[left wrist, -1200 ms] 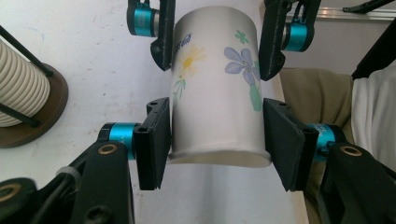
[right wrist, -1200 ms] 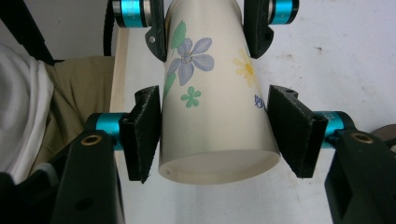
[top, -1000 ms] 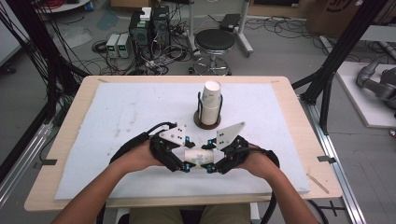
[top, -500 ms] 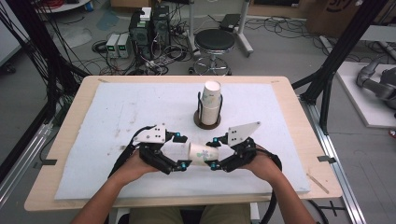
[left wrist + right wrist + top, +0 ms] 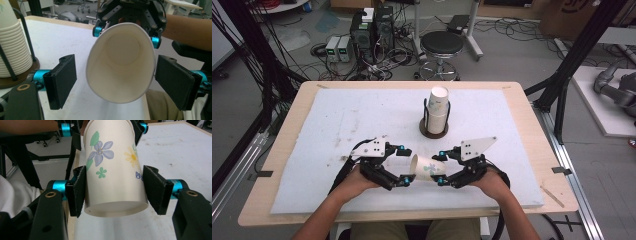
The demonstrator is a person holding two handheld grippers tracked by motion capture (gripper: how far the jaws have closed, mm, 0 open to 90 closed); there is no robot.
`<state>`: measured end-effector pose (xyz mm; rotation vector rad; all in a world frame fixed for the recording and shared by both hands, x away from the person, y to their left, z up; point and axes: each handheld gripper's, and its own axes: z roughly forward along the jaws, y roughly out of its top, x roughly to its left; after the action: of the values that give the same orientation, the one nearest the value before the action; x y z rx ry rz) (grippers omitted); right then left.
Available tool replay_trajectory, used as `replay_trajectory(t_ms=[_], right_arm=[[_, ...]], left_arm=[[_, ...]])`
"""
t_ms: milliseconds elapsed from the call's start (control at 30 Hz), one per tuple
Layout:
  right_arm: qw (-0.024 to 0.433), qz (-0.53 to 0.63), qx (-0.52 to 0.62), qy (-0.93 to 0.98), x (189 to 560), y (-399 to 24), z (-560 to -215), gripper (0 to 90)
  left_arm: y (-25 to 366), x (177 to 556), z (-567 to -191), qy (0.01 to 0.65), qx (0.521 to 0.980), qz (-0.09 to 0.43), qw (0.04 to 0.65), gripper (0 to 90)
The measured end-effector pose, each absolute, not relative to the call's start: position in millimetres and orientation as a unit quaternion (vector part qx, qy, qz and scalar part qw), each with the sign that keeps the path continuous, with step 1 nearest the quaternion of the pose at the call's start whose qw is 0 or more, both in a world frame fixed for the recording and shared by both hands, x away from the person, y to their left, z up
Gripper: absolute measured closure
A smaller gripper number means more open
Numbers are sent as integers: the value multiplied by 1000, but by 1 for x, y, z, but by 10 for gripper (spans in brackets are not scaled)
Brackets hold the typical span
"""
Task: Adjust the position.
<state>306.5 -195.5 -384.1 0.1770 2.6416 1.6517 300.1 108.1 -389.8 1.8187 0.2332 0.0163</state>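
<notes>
Over the white-padded wooden worktop point(image 5: 337, 125), near its front edge, both forearms reach in level. The right gripper point(image 5: 443, 167) clamps a flowered white paper cup's point(image 5: 424, 167) base; the left gripper point(image 5: 406, 165), jaws just opened wide, flanks its rim untouched.

Cup stack point(image 5: 438, 111) beyond, well apart.

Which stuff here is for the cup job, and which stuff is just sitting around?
For the job:
- paper cup, held on its side
- right hand-held gripper, shut on its base
- left hand-held gripper, jaws just opened, either side of the rim
- stack of cups in its holder

Just sitting around:
- stool
- boxes and cables on the floor
</notes>
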Motion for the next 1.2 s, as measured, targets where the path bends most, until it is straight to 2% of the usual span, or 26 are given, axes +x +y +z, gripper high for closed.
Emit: replay_trajectory(t_ms=[267,633,667,700,733,1200], right_arm=[[1,537,49,842,306,-194,-385,394],[-28,537,64,841,308,-193,-388,371],[-25,537,66,841,309,-192,-389,316],[-19,538,79,839,309,-192,-389,217],[-18,537,96,838,310,-191,-388,197],[28,498,82,863,309,-185,-376,200]], left_arm=[[105,299,-392,92,789,-4,607,190],[105,302,-394,82,796,-16,600,354],[105,303,-393,86,797,-16,597,362],[106,303,-393,89,800,-16,593,366],[106,303,-393,91,803,-15,589,377],[107,309,-367,92,859,11,504,394]])
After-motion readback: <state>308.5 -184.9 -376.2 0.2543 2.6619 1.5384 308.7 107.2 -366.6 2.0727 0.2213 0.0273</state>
